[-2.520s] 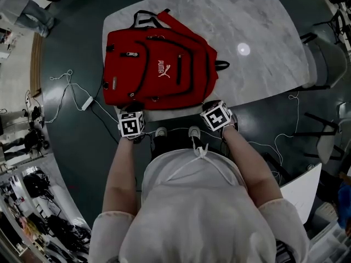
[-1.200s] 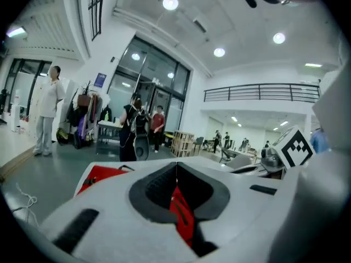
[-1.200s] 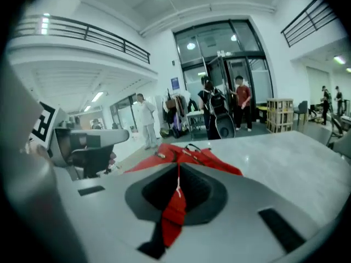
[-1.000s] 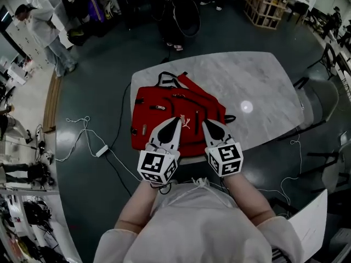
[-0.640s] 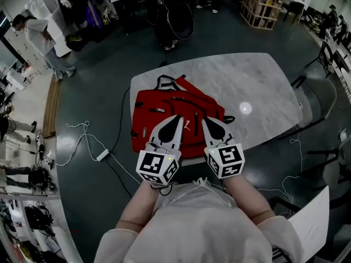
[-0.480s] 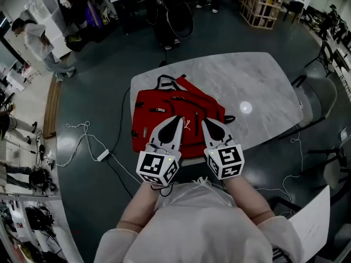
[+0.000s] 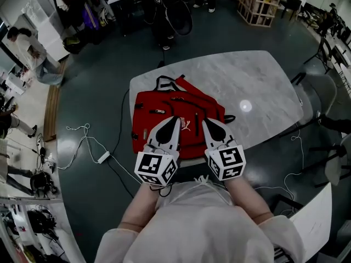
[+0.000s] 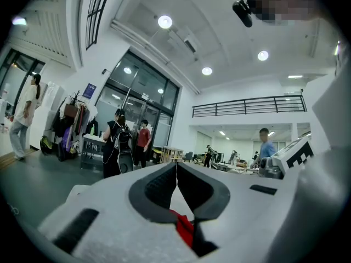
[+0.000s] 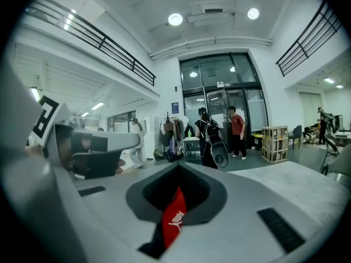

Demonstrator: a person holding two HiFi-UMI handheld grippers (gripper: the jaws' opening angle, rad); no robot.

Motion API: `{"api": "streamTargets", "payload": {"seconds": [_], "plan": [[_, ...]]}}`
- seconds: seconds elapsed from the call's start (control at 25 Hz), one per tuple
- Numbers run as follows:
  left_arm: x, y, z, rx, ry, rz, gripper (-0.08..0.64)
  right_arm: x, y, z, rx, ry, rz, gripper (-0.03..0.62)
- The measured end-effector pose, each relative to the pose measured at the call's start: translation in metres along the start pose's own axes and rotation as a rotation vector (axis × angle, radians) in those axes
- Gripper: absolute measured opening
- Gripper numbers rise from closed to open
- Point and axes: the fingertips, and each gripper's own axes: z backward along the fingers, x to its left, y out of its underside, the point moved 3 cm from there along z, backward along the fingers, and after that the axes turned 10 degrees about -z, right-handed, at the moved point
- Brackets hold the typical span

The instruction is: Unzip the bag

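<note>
A red backpack point(image 7: 164, 106) with black zips lies flat on the marble table point(image 7: 258, 81), its straps toward the far side. Both grippers are held up above its near half and point away from me. My left gripper point(image 7: 177, 118) is shut, its tips meet and nothing is between them. My right gripper point(image 7: 204, 122) is shut too and holds nothing. In the left gripper view, a strip of the red bag point(image 8: 185, 230) shows through the gap behind the closed jaws. The right gripper view shows the bag's white logo point(image 9: 175, 219) the same way.
A grey chair point(image 7: 323, 89) stands at the table's right end. White cables and a power adapter point(image 7: 102, 156) lie on the dark floor to the left. A white board point(image 7: 312, 218) leans at lower right. Several people stand far off near racks and a wooden crate point(image 7: 262, 3).
Both grippers have risen from the table's near edge to hover over the bag's near half. Over the last second they stay almost still.
</note>
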Motion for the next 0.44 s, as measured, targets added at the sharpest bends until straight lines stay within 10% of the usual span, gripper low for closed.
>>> {"api": "streamTargets", "payload": {"seconds": [0.44], "plan": [[0.0032,0.0072,-0.0044,0.018,-0.004,0.005,0.021,-0.0026,0.0027,-0.0051,0.015,0.001,0.008,0.026]]}}
